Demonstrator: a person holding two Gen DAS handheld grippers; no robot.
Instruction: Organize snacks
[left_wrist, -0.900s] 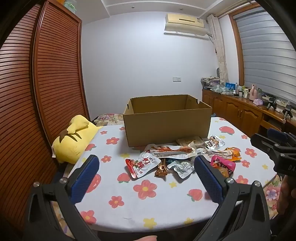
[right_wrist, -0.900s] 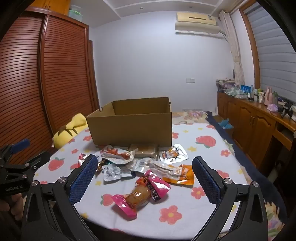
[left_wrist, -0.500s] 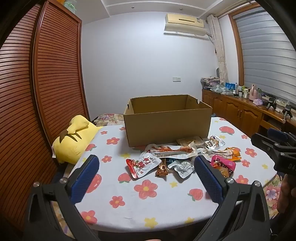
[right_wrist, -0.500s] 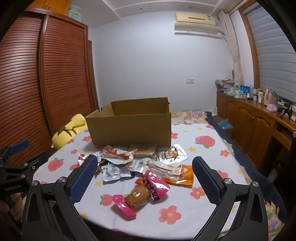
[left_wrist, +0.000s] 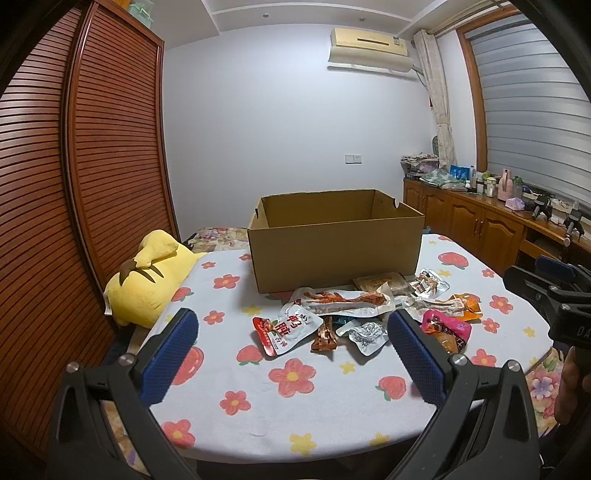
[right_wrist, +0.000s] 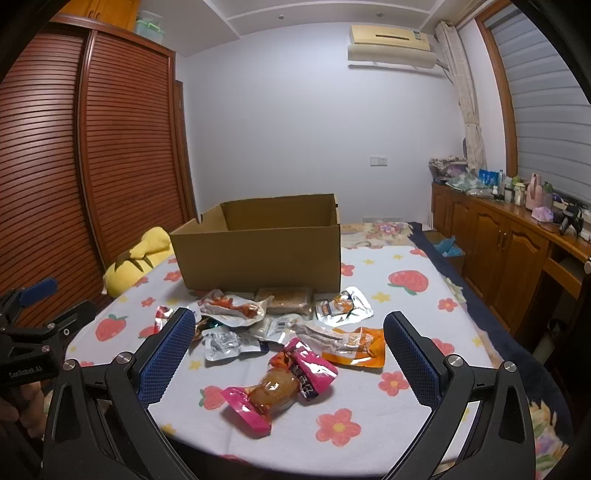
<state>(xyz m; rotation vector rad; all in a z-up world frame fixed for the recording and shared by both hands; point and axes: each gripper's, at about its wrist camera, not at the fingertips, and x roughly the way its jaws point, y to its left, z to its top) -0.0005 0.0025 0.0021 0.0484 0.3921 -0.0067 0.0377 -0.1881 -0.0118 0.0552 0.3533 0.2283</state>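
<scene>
Across the middle of both frames, a loose heap of sealed snack packets lies on the round surface (left_wrist: 295, 435) covered with a white cloth printed with flowers and strawberries. Nearest the right claw (right_wrist: 288, 354) is the pink-ended clear packet holding a brown drumstick (right_wrist: 279, 386), with the flat orange foil pouch (right_wrist: 360, 349) just beyond it and a crumpled silver packet (right_wrist: 225, 343) to its left. Toward the left claw (left_wrist: 291, 354) lie the red-and-white printed pouch (left_wrist: 286, 326) and the long clear packet of red chicken feet (left_wrist: 343, 299). Behind the heap, at frame centre, stands the open brown cardboard box (left_wrist: 336, 251), its near wall just beside the farthest packets. What shows of its inside looks bare, though the floor is hidden, so sorting seems not yet begun: every visible packet is outside the box.

Both claws are spread wide with nothing between their blue pads, hovering at the surface's near edge, clear of the snacks.

At the left of the frame, a yellow plush cushion (left_wrist: 147, 280) rests against the surface's edge.
</scene>
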